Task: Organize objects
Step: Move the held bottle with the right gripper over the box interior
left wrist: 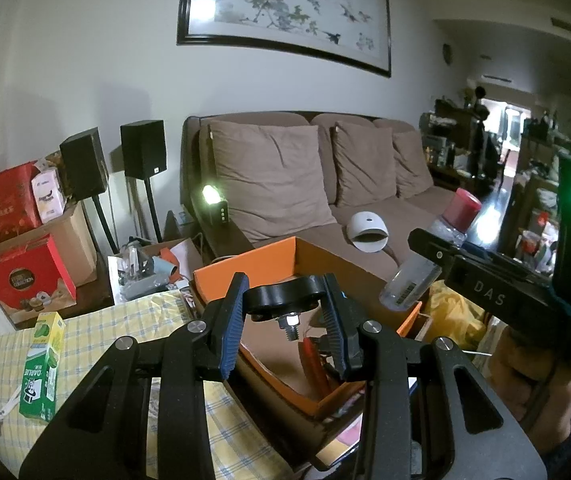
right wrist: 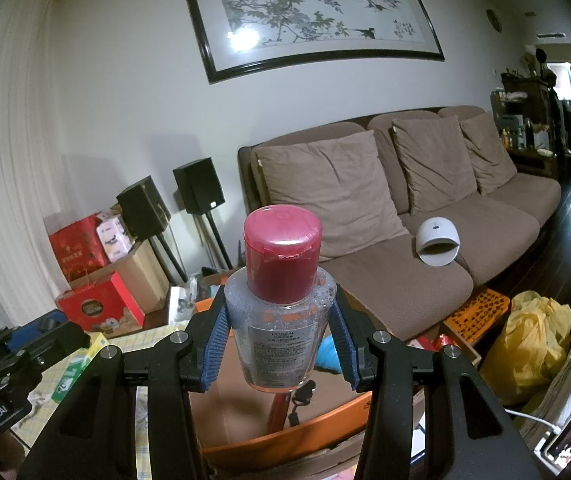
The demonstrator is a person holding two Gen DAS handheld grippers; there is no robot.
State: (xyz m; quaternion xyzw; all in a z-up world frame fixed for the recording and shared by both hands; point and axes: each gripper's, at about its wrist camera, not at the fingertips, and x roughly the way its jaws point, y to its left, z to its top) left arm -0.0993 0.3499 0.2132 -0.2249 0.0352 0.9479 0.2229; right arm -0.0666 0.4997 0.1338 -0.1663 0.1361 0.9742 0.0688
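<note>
The right tongs [right wrist: 281,344] grip a clear bottle [right wrist: 281,320] marked L'OREAL, red cap up, above the orange box [left wrist: 245,268]. The left tongs [left wrist: 285,312] clamp a black bracket [left wrist: 281,296] over that box. A green DARLIE carton [left wrist: 43,364] lies on the bench [left wrist: 125,320].

The left gripper [left wrist: 285,320] clamps a black bracket [left wrist: 283,296] with a bolt above the orange box [left wrist: 221,272]. At right, the right gripper [left wrist: 425,256] holds a clear red-capped bottle [left wrist: 429,256] tilted over the box.
</note>
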